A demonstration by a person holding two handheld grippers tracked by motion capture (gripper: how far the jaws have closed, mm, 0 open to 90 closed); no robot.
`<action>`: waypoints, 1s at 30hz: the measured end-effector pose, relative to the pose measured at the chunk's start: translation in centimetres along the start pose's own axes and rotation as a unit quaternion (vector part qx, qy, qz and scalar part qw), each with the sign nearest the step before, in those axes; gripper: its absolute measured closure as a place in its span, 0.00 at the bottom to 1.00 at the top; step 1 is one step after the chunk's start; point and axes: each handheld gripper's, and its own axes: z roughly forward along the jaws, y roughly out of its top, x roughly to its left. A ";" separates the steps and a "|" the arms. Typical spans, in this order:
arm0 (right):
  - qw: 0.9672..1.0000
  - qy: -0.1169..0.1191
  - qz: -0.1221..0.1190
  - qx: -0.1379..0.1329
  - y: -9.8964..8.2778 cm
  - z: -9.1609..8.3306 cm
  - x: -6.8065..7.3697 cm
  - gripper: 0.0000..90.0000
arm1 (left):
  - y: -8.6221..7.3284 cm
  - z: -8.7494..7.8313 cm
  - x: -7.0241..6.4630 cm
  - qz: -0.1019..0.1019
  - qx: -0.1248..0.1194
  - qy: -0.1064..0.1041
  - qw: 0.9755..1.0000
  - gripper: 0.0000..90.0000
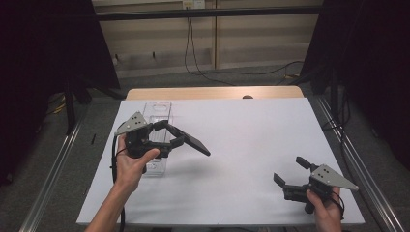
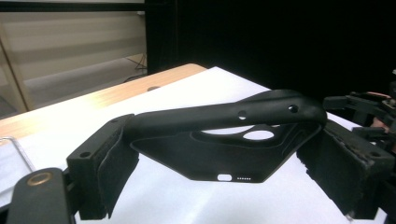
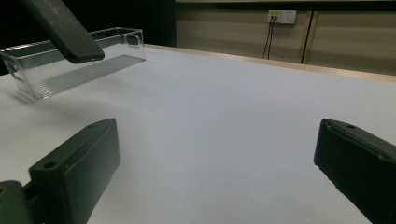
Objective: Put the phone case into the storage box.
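Observation:
My left gripper [image 1: 174,133] is shut on a black phone case [image 1: 193,142], held above the table at the left, just right of a clear plastic box [image 1: 158,112]. In the left gripper view the phone case [image 2: 224,144] spans between the two pads [image 2: 112,168], its camera cut-out and port holes showing. My right gripper [image 1: 291,171] rests low near the front right of the table, open, with nothing between its jaws. In the right gripper view the phone case [image 3: 63,30] hangs at top left over the clear box [image 3: 74,63], and the right gripper [image 3: 215,163] is wide open.
A white sheet [image 1: 241,145] covers the table, with a wooden edge [image 1: 212,92] at the back. Cables [image 1: 193,43] run down the far wall and across the floor. Dark curtains stand at both sides.

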 end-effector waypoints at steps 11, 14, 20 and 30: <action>1.000 -0.002 0.003 0.000 -0.2 0.0 -0.1 0.00 | 1.4 -0.6 1.6 -0.006 -0.001 0.033 0.999 0.15; 1.000 -0.001 0.001 0.000 -0.2 0.0 -0.1 0.00 | 1.8 -1.0 2.1 -0.008 -0.003 0.042 0.999 0.15; 1.000 0.001 -0.001 -0.002 -0.2 0.0 -0.1 0.00 | 2.6 -1.8 2.9 -0.010 -0.006 0.066 0.998 0.15; 1.000 0.004 0.000 -0.002 -0.1 0.1 0.0 0.00 | 3.4 -2.3 4.0 -0.014 -0.005 0.094 0.995 0.15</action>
